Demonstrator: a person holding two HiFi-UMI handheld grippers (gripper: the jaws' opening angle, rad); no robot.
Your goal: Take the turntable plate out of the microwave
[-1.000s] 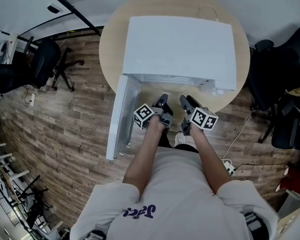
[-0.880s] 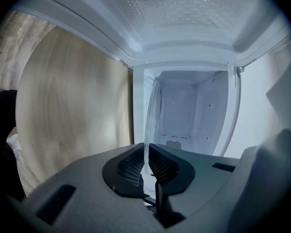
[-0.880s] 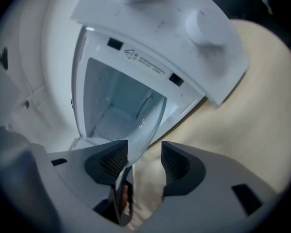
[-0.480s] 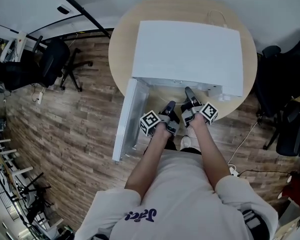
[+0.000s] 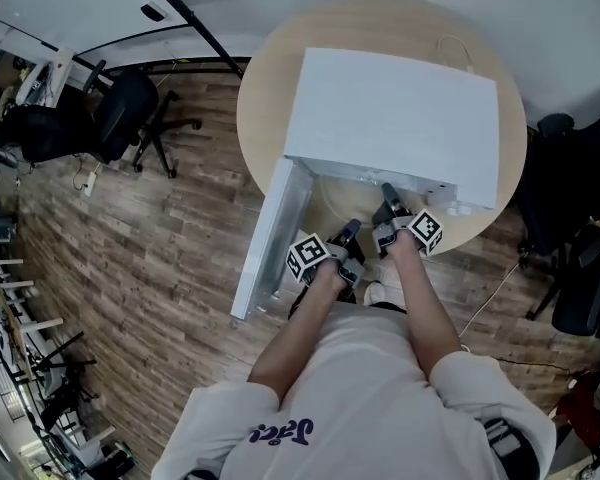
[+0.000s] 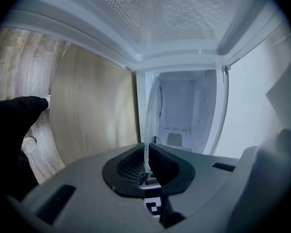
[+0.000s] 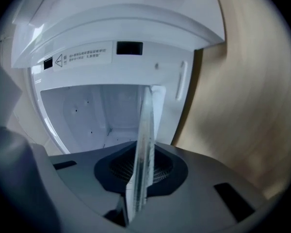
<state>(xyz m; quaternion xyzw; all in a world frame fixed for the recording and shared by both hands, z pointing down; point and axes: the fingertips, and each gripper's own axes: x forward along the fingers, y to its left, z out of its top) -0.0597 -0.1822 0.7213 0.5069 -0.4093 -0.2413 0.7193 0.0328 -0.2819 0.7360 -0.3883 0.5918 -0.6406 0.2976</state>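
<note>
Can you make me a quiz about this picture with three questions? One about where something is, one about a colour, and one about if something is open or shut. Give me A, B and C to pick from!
1. Where does the microwave stand?
A. On the floor
B. On the round wooden table
C. On a chair

2. What colour is the microwave?
A. Black
B. Red
C. White

3. How is the microwave's door?
A. Swung open
B. Shut tight
C. Taken off and lying on the floor

Answers:
1 is B, because the head view shows the table's tan top all round the microwave.
2 is C, because its top, its door and its inside are all white.
3 is A, because the door sticks out from the front corner, still attached, and both gripper views look into the empty inside.
</note>
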